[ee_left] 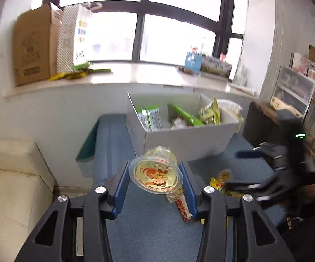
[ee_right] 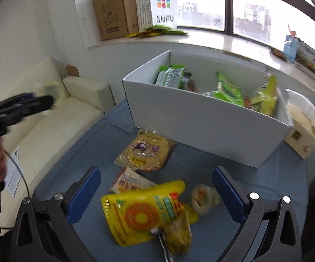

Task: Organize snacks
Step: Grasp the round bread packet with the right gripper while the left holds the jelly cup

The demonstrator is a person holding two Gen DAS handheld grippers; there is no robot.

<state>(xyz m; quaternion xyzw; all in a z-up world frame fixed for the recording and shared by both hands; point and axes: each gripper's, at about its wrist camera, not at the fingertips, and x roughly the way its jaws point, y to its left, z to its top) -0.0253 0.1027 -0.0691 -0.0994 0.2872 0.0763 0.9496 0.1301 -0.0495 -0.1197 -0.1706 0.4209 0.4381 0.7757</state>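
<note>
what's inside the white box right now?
In the white box: green snack packets at its left end, a green bag mid, a yellow-green bag at its right end. The front wall hides whatever lies lower down.

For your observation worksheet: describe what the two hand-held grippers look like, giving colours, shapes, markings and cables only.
Each hand-held gripper is a black plastic frame with cut-out linkage arms, silver round bolts at the joints, and two blue ribbed pads. The left hand-held gripper and the right hand-held gripper look alike. In the left view the right one's body shows a small green light. In the right view a thin dark cable hangs by the left one.
</note>
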